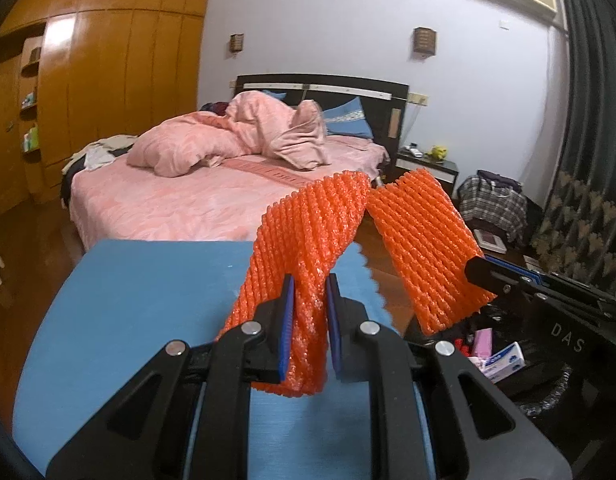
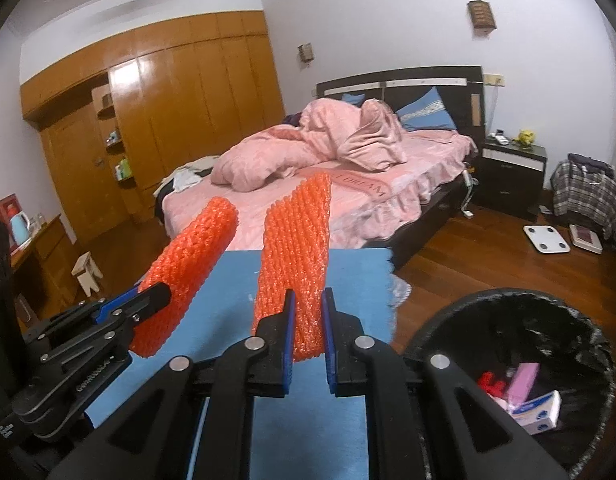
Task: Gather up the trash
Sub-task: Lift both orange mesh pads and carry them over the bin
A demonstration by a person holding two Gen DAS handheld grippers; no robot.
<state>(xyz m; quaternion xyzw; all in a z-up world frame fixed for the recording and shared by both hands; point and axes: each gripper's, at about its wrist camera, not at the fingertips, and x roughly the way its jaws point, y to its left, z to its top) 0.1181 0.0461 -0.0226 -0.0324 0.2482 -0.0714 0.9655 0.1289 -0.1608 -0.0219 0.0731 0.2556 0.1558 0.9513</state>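
My left gripper [image 1: 310, 304] is shut on an orange foam net sleeve [image 1: 303, 248] and holds it above the blue table [image 1: 147, 300]. My right gripper [image 2: 308, 312] is shut on a second orange foam net sleeve [image 2: 297, 248], also held in the air. In the left wrist view the right gripper's sleeve [image 1: 424, 244] hangs to the right. In the right wrist view the left gripper's sleeve [image 2: 187, 268] is at the left. A black-lined trash bin [image 2: 440, 328] stands low on the right, beside the table. It holds a white-blue box [image 2: 536, 410] and pink items.
A bed with pink bedding [image 2: 348, 184] stands beyond the table. A dark nightstand [image 2: 512, 176], a white scale [image 2: 547, 239] and a plaid bag [image 2: 588, 196] are on the wooden floor at right. A wooden wardrobe [image 2: 179, 120] lines the left wall.
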